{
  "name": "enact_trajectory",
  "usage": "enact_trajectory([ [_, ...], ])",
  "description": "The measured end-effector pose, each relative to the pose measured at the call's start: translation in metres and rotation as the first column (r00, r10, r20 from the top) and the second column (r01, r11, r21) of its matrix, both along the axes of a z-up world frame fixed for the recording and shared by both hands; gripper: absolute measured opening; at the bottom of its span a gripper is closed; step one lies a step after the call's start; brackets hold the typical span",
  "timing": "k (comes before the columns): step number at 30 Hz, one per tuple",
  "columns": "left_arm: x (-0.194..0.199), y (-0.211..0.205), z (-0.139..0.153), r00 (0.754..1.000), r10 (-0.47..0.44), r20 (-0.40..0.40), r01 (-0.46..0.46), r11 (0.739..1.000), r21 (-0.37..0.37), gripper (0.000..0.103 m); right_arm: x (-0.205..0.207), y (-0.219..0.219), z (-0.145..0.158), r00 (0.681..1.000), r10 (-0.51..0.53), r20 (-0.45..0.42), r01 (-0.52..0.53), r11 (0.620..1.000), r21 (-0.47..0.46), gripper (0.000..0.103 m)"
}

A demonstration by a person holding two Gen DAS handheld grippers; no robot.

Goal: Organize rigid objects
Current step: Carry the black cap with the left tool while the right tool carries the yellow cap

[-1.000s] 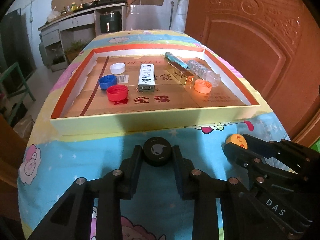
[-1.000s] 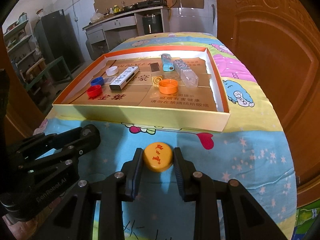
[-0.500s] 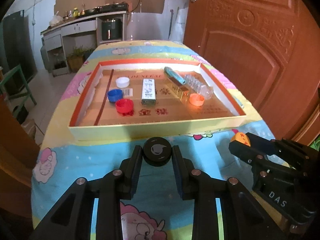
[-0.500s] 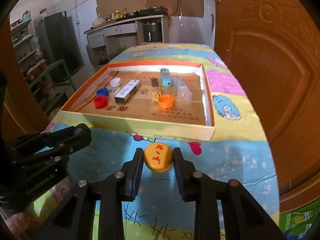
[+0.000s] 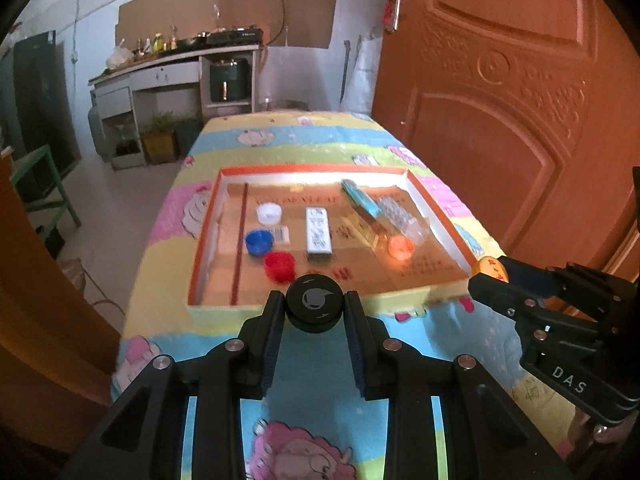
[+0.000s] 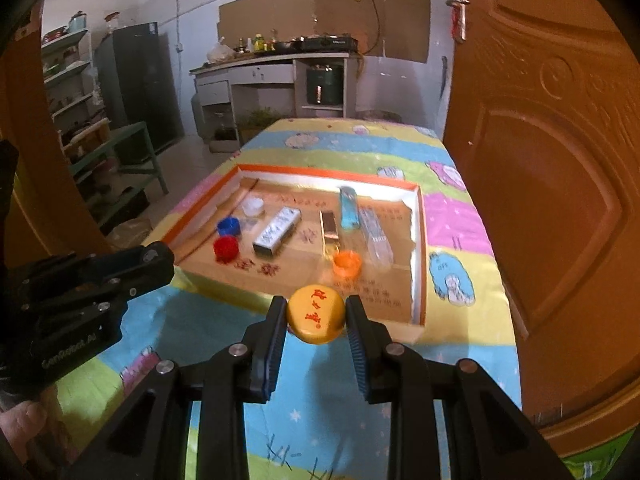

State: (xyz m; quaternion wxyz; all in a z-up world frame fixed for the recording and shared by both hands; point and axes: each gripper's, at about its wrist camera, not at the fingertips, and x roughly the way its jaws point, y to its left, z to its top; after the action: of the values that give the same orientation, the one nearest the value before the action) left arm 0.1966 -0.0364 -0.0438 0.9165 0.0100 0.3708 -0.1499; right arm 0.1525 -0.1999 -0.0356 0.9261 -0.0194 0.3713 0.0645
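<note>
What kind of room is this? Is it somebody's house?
Most likely a home kitchen. A stove sits on a counter with bottles, a dark fridge stands at the left, and the table wears a cartoon cloth.

Your matt black plastic cap (image 5: 314, 303) and glossy yellow cap (image 6: 316, 314) hang over a cardboard tray (image 5: 404, 288), cloth-covered tabletop (image 5: 320, 364).

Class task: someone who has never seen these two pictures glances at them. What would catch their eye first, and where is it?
First, the two caps pinched at the bottom centre of each view: a black cap in the left gripper, a yellow cap with red characters in the right gripper. Behind them lies the orange-rimmed box on the cartoon tablecloth, holding small bright caps and packets.
</note>
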Motion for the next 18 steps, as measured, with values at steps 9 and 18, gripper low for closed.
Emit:
enact_trajectory([
  [9, 0.042, 0.008, 0.027, 1.000, 0.026, 0.018, -0.026, 0.999, 0.028, 0.031, 0.044, 0.007, 0.020, 0.999, 0.047, 0.011, -0.047, 0.999, -0.017, 0.030],
  [18, 0.110, 0.008, 0.029, 0.998, 0.034, -0.045, -0.032, 0.999, 0.039, 0.031, 0.109, 0.014, 0.029, 0.992, 0.120, -0.036, -0.120, 0.993, -0.004, 0.030],
])
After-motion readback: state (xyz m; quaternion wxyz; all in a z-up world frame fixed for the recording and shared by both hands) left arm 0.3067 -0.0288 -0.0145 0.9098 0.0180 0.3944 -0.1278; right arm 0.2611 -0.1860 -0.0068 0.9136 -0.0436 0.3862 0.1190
